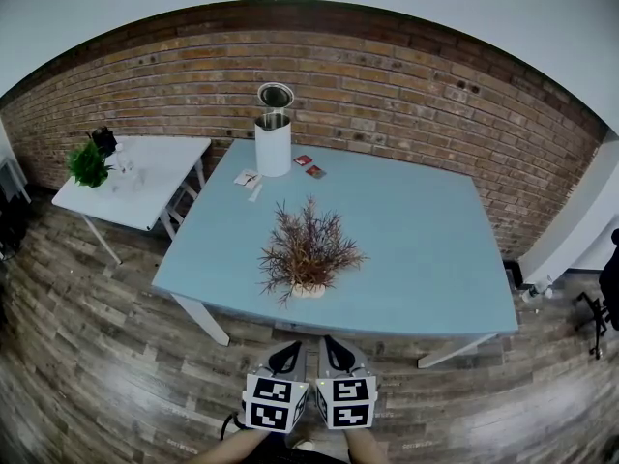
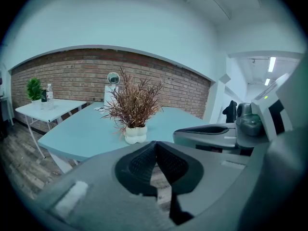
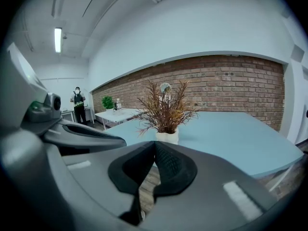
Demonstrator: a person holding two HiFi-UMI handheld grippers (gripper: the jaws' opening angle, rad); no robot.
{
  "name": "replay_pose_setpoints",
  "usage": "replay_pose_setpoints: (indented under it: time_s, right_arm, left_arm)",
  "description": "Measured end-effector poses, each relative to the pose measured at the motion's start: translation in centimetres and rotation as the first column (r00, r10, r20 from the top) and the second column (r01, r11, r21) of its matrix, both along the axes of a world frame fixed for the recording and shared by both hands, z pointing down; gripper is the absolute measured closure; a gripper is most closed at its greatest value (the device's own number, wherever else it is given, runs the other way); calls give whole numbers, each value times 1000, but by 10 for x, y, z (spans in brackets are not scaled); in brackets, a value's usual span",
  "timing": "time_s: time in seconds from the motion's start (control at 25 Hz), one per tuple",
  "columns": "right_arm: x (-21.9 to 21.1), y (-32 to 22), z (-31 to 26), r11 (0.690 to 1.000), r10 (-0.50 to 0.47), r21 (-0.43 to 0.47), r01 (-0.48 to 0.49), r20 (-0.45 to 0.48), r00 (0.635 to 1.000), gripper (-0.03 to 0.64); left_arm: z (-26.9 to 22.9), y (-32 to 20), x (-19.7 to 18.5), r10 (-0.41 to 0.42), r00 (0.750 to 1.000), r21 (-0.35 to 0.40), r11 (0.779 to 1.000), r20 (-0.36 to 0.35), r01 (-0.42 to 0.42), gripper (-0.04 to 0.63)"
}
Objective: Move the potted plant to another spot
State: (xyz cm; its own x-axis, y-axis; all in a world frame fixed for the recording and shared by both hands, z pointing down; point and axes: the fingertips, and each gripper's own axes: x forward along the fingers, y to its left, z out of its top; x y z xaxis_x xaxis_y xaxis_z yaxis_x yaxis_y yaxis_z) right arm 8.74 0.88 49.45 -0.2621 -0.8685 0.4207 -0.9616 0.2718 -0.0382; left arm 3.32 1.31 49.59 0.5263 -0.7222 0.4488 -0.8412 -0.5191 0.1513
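The plant (image 1: 308, 245) stands in its white pot (image 1: 308, 289) near the table's (image 1: 426, 249) front edge; the left tool (image 1: 285, 358) and right tool (image 1: 336, 354) hang side by side short of that edge, jaws pressed together, empty; unless spread first, they would likely just shove the pot; gripping the dry twigs instead could snap them or tip it.

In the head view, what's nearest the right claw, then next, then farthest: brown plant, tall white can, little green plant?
1. Brown plant, ahead of the right claw.
2. Tall white can, back of the table.
3. Little green plant, far left, other table.
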Motion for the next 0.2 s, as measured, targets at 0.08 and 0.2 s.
replay_pose_setpoints:
  time_s: [0.08,0.2]
  right_arm:
    - [-1,1,-1,1000,-1,3,1,0,1000,611]
    - [-1,3,0,1000,-2,5,2,1,1000,611]
  left_arm:
    - [0,1,0,0,1000,1,1000,-2,0,597]
    - [-1,3,1,1,1000,2,1000,-4,-1,597]
